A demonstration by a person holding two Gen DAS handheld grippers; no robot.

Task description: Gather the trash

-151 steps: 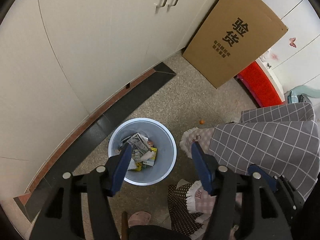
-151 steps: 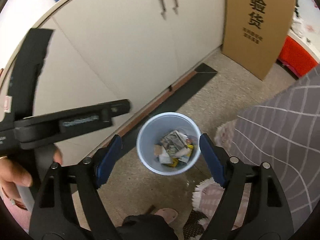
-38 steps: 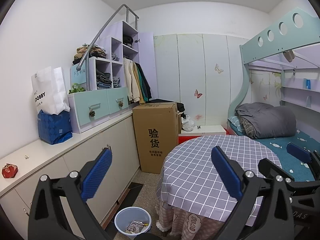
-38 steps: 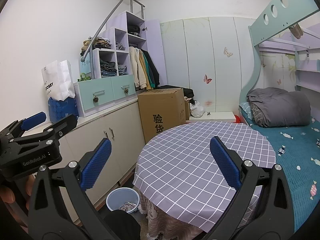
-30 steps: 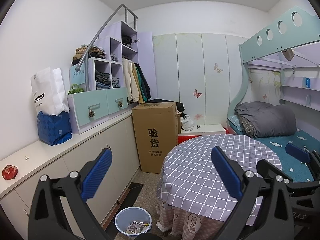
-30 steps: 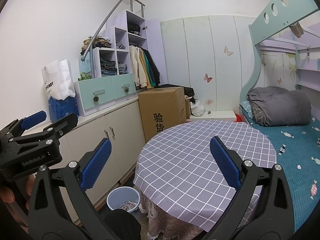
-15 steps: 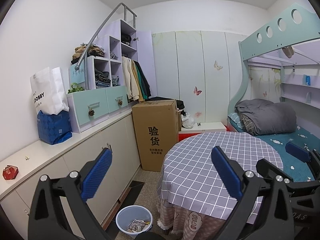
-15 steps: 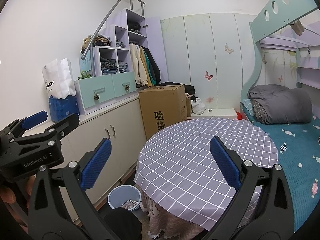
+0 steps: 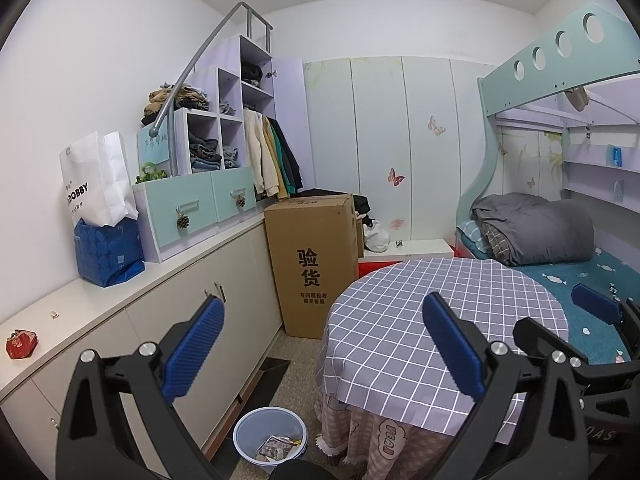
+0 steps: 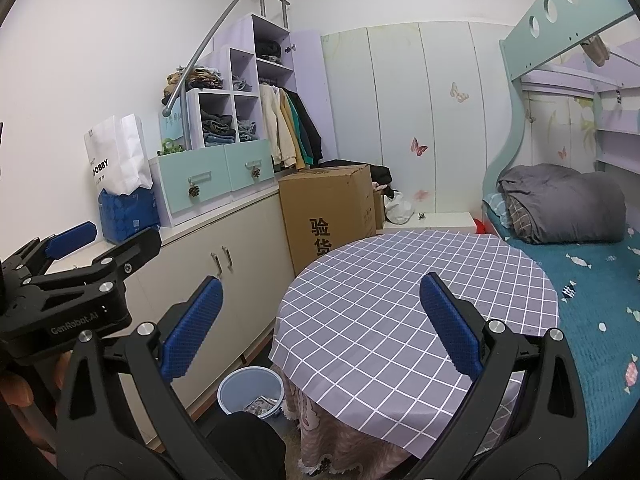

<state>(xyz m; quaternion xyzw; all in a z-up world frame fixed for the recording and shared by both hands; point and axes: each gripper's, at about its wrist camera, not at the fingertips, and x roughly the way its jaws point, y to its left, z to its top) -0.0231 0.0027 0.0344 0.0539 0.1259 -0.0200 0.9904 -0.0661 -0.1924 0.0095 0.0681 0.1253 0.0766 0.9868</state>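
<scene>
A pale blue trash bin [image 9: 270, 433] stands on the floor between the cabinets and the round table, with crumpled paper and wrappers [image 9: 276, 447] inside. It also shows in the right wrist view [image 10: 250, 390]. My left gripper [image 9: 320, 344] is open and empty, held high and level, far above the bin. My right gripper [image 10: 318, 322] is open and empty, facing over the table. The left gripper's body [image 10: 76, 300] shows at the left of the right wrist view.
A round table with a grey checked cloth [image 9: 404, 312] fills the middle. Low beige cabinets [image 9: 224, 320] run along the left, with a small red object [image 9: 21, 344] on top. A tall cardboard box [image 9: 316, 264] and a bunk bed [image 9: 560, 236] stand behind.
Five seconds ago both grippers pointed down at the bin. They have since tilted up to face the room. Over the last second the views have only drifted slightly.
</scene>
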